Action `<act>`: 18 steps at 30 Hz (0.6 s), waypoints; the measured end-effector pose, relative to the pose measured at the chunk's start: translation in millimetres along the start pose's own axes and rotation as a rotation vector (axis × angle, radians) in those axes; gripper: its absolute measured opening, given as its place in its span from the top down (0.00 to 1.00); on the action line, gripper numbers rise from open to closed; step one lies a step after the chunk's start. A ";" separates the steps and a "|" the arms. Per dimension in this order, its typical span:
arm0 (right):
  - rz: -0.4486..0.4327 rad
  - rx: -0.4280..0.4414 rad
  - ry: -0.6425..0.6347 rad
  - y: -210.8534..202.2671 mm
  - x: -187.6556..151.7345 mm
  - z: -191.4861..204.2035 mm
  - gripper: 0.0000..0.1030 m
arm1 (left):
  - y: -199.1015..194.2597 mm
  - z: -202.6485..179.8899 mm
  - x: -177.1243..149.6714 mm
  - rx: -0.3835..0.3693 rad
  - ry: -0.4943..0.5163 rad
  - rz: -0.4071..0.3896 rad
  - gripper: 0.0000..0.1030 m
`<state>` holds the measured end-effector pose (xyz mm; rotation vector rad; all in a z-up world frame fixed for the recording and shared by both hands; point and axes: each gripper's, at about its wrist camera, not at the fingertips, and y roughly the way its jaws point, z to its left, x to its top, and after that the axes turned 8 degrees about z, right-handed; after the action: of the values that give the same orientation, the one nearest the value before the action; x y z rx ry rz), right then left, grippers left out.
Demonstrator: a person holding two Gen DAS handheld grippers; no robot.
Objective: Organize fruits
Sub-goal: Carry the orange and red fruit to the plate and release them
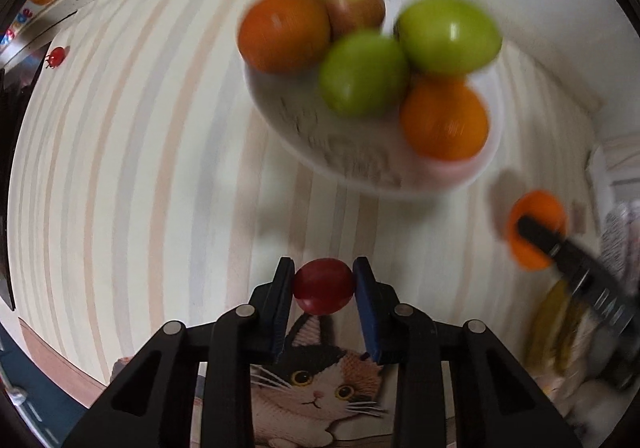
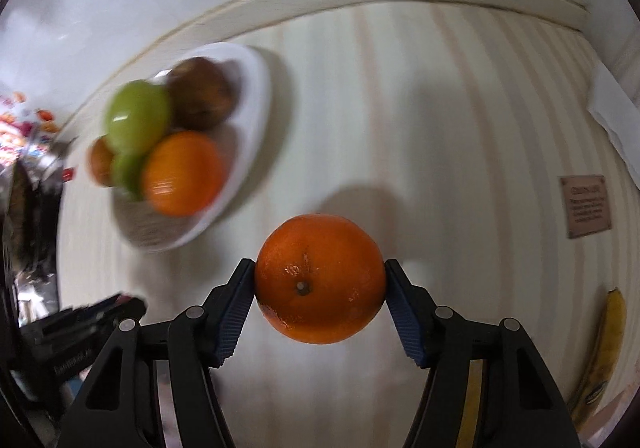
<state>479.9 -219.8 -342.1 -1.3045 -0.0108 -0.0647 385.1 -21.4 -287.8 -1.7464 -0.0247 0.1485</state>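
1. Pinching a small red fruit (image 1: 323, 291), the left gripper (image 1: 323, 280) has its pads tight against both sides, above a cat picture (image 1: 320, 380) on the striped tablecloth (image 1: 140, 168).
2. Clamped on an orange (image 2: 320, 300), the right gripper (image 2: 320, 288) holds it over bare cloth.
3. A white bowl (image 2: 256, 96), close by to the left in the right wrist view, is crowded with two green fruits, two oranges and a brownish apple.
4. A banana (image 2: 606, 348) lies at the far right edge, near a small brown label (image 2: 586, 206).
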 end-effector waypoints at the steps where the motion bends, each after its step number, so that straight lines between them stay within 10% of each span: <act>1: -0.006 0.023 -0.013 -1.9 1.7 10.2 0.35 | -6.3 3.4 4.0 -0.022 -0.012 -0.006 0.73; 18: -0.001 0.048 -0.179 17.7 16.0 120.7 0.35 | -15.3 34.7 90.1 -0.170 -0.069 0.098 0.73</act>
<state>500.3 -99.4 -326.6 -1.2586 -0.1651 0.0518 471.5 24.3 -286.5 -1.9119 -0.0023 0.2857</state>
